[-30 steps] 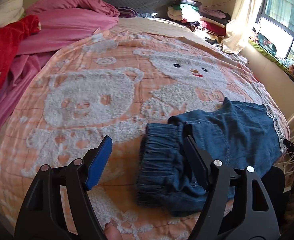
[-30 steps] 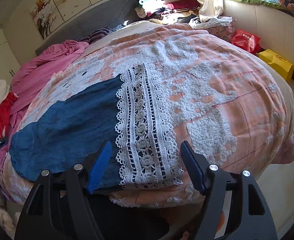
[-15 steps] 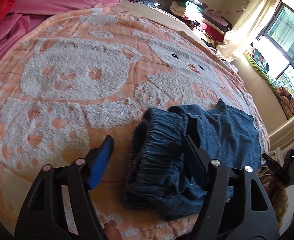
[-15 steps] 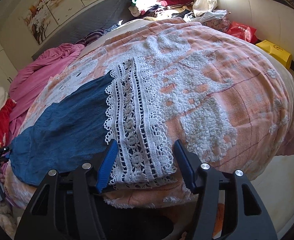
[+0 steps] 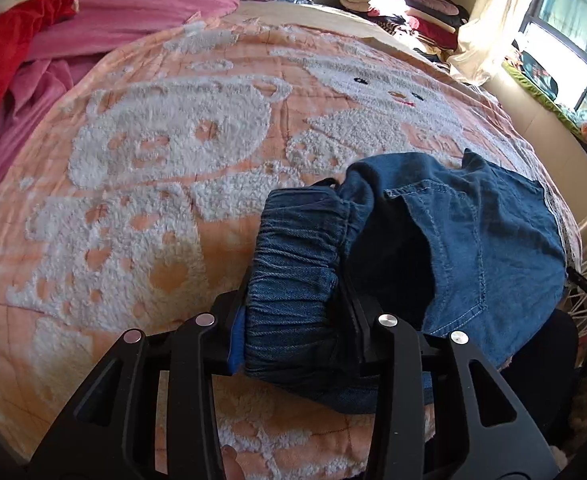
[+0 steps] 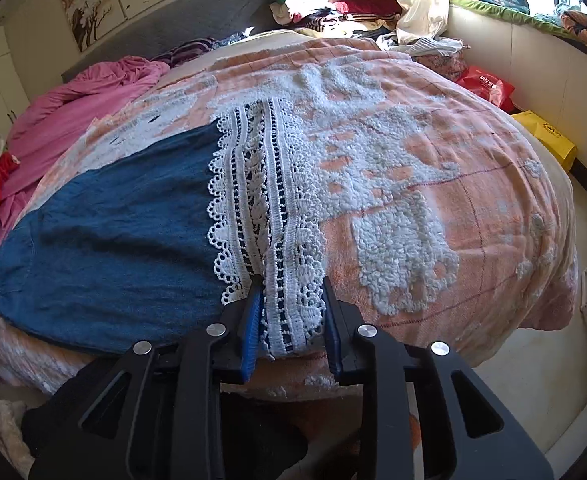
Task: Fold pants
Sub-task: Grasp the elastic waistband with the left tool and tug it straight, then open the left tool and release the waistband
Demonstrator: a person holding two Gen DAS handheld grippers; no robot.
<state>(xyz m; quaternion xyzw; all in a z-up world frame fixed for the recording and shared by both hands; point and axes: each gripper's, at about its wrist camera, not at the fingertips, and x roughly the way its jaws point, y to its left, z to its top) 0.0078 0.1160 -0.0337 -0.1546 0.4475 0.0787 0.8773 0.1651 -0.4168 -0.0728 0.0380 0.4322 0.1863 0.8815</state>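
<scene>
Blue denim pants with a white lace hem lie across the near edge of a peach bear-pattern blanket. My left gripper is shut on the gathered elastic waistband, which bunches up between the fingers. My right gripper is shut on the near end of the lace hem, at the blanket's front edge. The denim leg stretches flat to the left of the lace.
Pink bedding and a red garment lie at the head of the bed. Piled clothes sit at the far corner. A red bag and yellow box stand on the floor right.
Both grippers moved forward and closed: the left onto the waistband, the right onto the lace hem. Both were open one second ago.
</scene>
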